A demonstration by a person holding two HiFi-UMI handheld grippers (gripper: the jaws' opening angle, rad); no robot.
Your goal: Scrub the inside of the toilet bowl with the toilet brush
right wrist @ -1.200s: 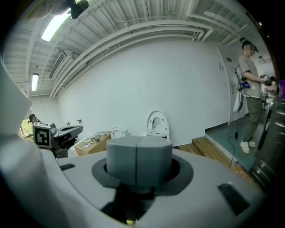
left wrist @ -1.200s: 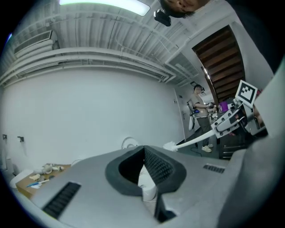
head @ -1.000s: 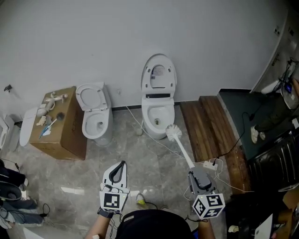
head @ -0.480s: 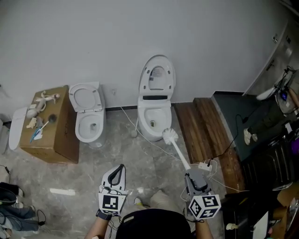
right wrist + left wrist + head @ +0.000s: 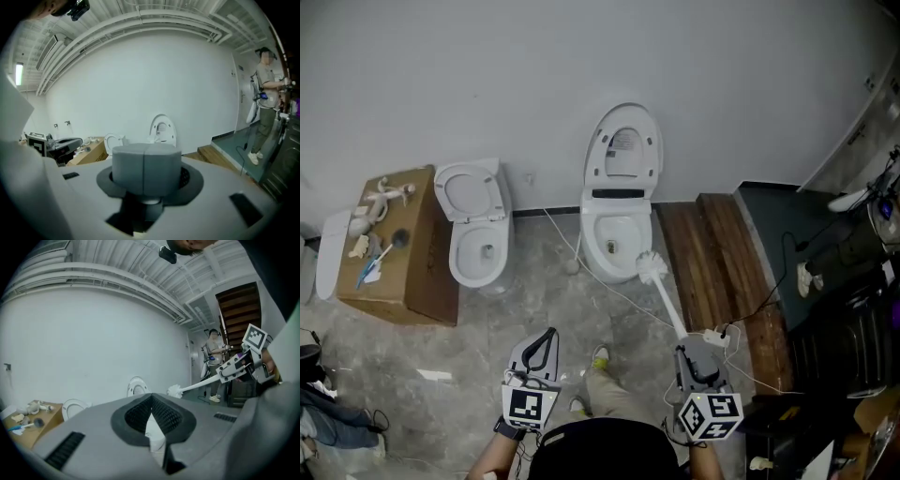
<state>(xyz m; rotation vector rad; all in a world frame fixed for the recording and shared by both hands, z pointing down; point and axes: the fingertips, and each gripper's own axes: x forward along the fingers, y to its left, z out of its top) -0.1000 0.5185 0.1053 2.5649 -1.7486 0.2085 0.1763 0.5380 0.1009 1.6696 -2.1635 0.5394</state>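
- The toilet bowl (image 5: 602,258) stood against the wall, lid raised.
- The toilet brush (image 5: 666,300) reached forward, its bristle head at the bowl's front right rim, outside the basin.
- The right gripper (image 5: 689,345) clamped the brush handle.
- The left gripper (image 5: 547,334) hung empty, tips together.

My right gripper (image 5: 146,161) has its jaws closed on the toilet brush (image 5: 150,201). Behind them stands the toilet (image 5: 162,130), lid up, with a cardboard box (image 5: 92,150) to its left.
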